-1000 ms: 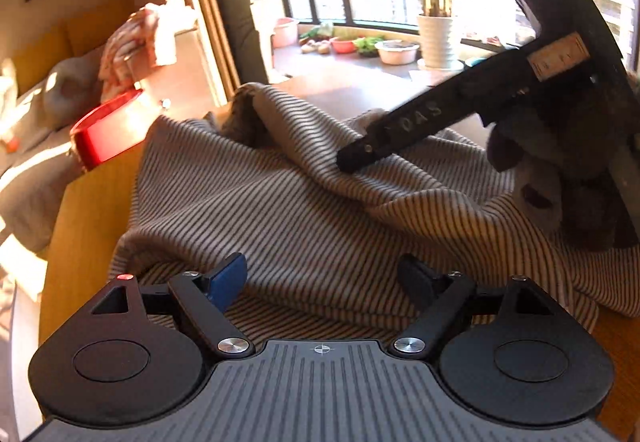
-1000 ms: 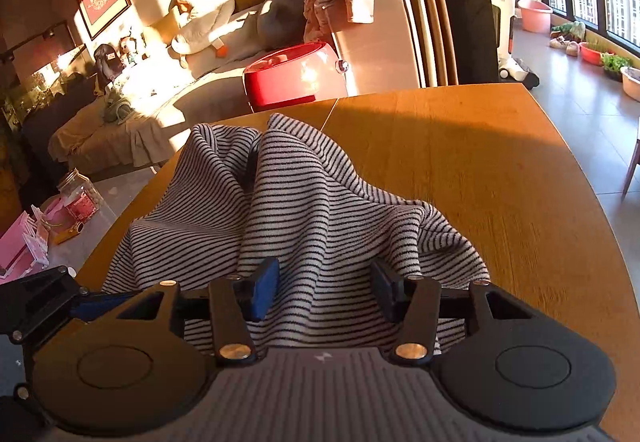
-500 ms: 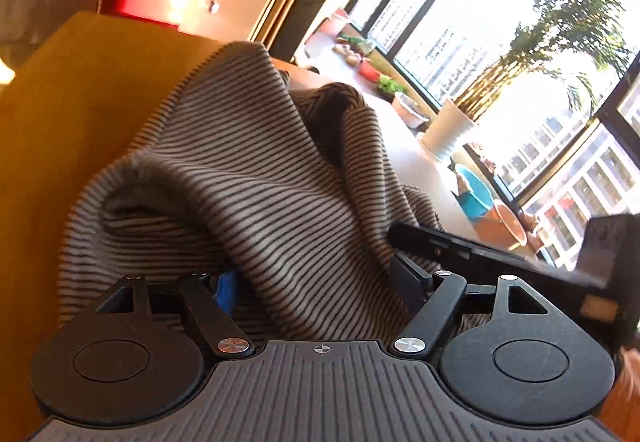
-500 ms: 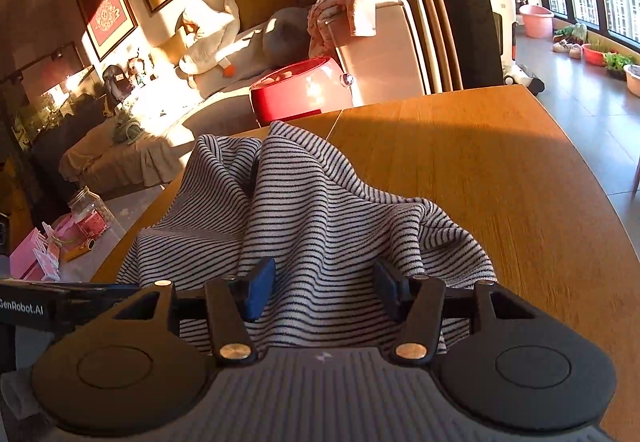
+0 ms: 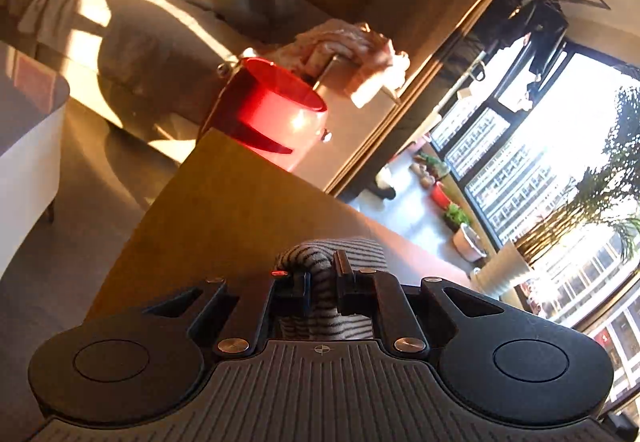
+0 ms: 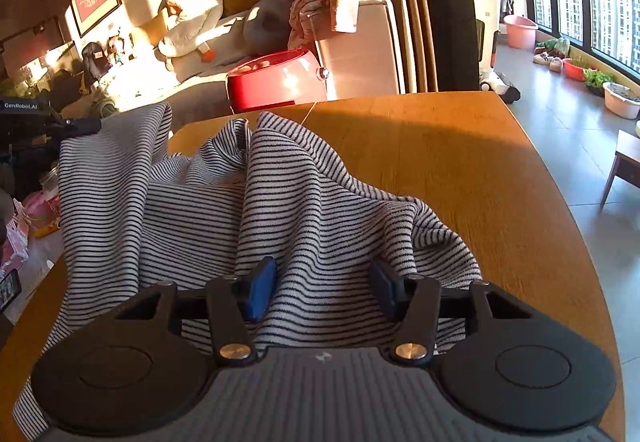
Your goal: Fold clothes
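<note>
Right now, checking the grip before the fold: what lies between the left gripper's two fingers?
A bunched fold of the striped garment is pinched in the left gripper, which is shut on it. The left wrist view shows this.

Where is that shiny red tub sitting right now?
The red tub sits on the floor just beyond the wooden table's far edge, near the sofa; in the right wrist view it shows above the striped garment.

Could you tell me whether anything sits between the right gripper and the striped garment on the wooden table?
Nothing visible does. The right gripper already straddles a ridge of the black-and-white striped garment, its jaws closing around it. The left gripper is shut on another fold.
</note>
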The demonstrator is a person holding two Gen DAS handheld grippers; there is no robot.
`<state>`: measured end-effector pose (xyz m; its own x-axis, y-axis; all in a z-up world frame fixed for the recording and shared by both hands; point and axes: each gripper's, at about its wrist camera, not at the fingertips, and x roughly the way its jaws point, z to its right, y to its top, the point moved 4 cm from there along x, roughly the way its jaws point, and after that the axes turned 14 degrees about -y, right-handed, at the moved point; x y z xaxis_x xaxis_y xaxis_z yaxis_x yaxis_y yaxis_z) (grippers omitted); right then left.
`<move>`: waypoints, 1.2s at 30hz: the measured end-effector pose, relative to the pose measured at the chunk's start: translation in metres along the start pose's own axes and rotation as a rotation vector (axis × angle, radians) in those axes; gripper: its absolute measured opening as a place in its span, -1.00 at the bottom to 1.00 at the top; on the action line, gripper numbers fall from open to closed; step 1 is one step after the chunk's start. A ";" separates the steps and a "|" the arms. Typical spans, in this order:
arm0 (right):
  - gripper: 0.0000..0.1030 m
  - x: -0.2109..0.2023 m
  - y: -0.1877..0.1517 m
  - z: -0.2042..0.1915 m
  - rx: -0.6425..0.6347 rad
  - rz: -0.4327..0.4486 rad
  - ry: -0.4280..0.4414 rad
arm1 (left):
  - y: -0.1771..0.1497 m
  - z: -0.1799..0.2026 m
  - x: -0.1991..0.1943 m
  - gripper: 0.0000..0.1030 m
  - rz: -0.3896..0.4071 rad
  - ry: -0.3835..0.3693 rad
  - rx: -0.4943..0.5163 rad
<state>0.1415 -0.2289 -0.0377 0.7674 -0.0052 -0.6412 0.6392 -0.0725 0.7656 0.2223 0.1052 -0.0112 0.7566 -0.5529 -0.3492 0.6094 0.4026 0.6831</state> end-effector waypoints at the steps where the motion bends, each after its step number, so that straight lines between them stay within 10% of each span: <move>1: -0.04 -0.002 0.007 -0.002 -0.016 0.008 -0.017 | -0.005 -0.003 0.004 -0.76 -0.019 0.006 0.008; 9: 0.27 0.038 0.077 -0.064 -0.301 0.118 -0.098 | -0.020 -0.012 0.014 -0.67 -0.070 -0.008 0.047; 15: -0.74 0.064 0.074 -0.071 -0.463 0.149 -0.229 | -0.020 -0.016 0.021 -0.67 -0.094 0.000 0.072; 22: -0.73 0.092 0.104 -0.007 -0.304 0.117 -0.392 | -0.022 -0.023 0.028 -0.61 -0.111 0.011 0.056; 36: -0.34 0.106 0.081 0.015 -0.258 0.086 -0.373 | -0.024 -0.005 0.032 -0.44 -0.110 0.022 0.078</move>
<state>0.2739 -0.2508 -0.0440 0.7780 -0.3621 -0.5134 0.6017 0.1944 0.7747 0.2335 0.0814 -0.0416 0.6917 -0.5739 -0.4385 0.6694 0.2815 0.6875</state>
